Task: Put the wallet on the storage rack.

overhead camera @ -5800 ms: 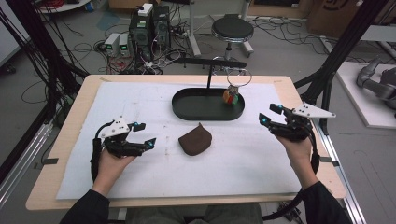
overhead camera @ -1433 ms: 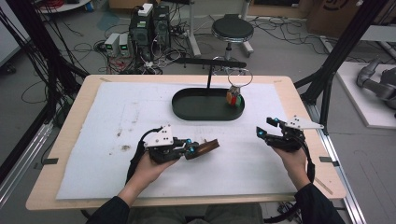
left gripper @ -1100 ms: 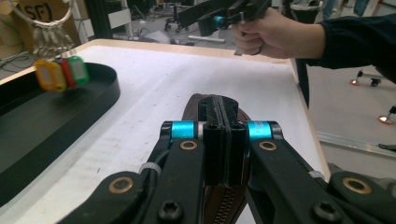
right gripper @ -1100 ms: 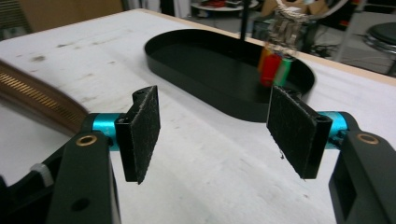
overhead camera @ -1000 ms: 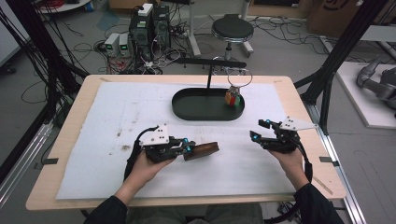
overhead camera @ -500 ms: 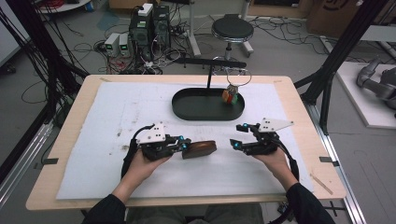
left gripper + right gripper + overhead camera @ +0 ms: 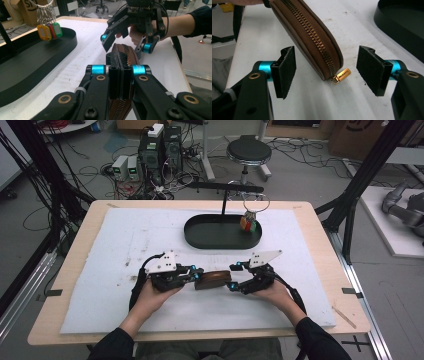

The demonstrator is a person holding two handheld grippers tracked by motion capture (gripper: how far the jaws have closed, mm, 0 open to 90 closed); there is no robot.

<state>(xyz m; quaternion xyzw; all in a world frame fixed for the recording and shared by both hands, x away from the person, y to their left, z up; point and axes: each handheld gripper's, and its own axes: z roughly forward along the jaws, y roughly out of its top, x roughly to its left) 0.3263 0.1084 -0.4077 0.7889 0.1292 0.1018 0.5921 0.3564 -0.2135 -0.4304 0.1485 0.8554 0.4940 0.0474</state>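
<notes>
A brown zippered pouch (image 7: 212,279) stands on edge on the white mat (image 7: 125,245), held up by my left gripper (image 7: 197,276), which is shut on its near end. From the left gripper view the pouch (image 7: 125,53) runs away from the closed jaws, zipper up. My right gripper (image 7: 233,276) has come to the pouch's other end and is open. In the right gripper view the pouch (image 7: 309,37) reaches between its two pads (image 7: 285,71) without touching either. The gold zipper pull (image 7: 341,75) lies on the mat between them. The right gripper (image 7: 126,42) shows open beyond the pouch.
A black oval tray (image 7: 200,232) lies behind the pouch at the mat's middle back. A stand (image 7: 223,200) rises from it and carries a ring with coloured key tags (image 7: 249,222). Wooden table edges (image 7: 200,336) border the mat.
My right gripper has moved left across the mat to the pouch's free end. The left gripper has kept the pouch upright in nearly the same spot.
</notes>
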